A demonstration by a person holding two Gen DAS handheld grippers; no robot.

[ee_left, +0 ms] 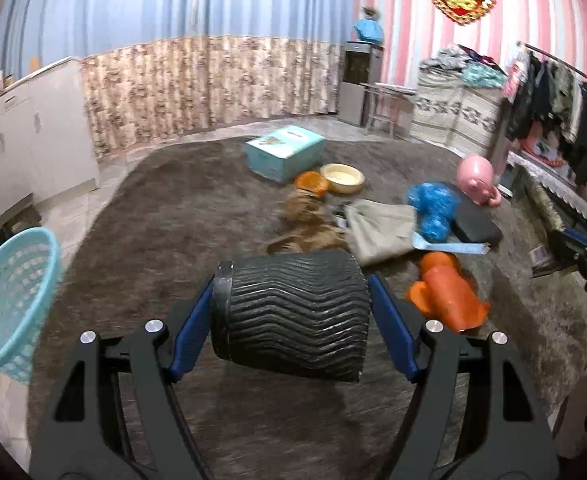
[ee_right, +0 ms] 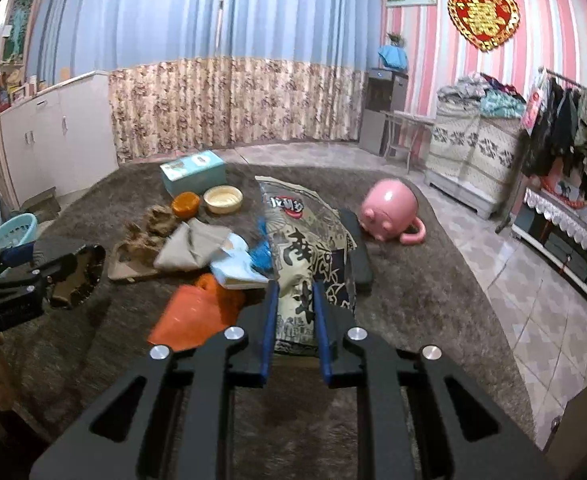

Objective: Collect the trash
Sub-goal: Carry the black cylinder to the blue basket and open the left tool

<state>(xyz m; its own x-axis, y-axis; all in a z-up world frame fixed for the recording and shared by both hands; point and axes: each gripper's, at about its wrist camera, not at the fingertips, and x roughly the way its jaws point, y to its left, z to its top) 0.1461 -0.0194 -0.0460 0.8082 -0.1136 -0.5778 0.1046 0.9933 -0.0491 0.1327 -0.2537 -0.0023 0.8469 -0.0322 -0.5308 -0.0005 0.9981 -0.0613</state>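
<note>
Gripping black ribbed cup (ee_left: 293, 316) sideways; crinkled printed snack bag (ee_right: 305, 256) pinched upright.

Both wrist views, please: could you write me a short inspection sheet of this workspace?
Surface: brown shaggy rug over tiled floor.
Job's things: black ribbed cup and printed snack bag held; orange bag, blue wad, beige cloth lie loose; turquoise basket at the rug's edge.
Clutter: pink pig, teal box, cream bowl.
Grippers: left gripper clamps the cup; right gripper pinches the bag.
Cables: nothing seen.
Surroundings: curtains, clothes rack.
</note>
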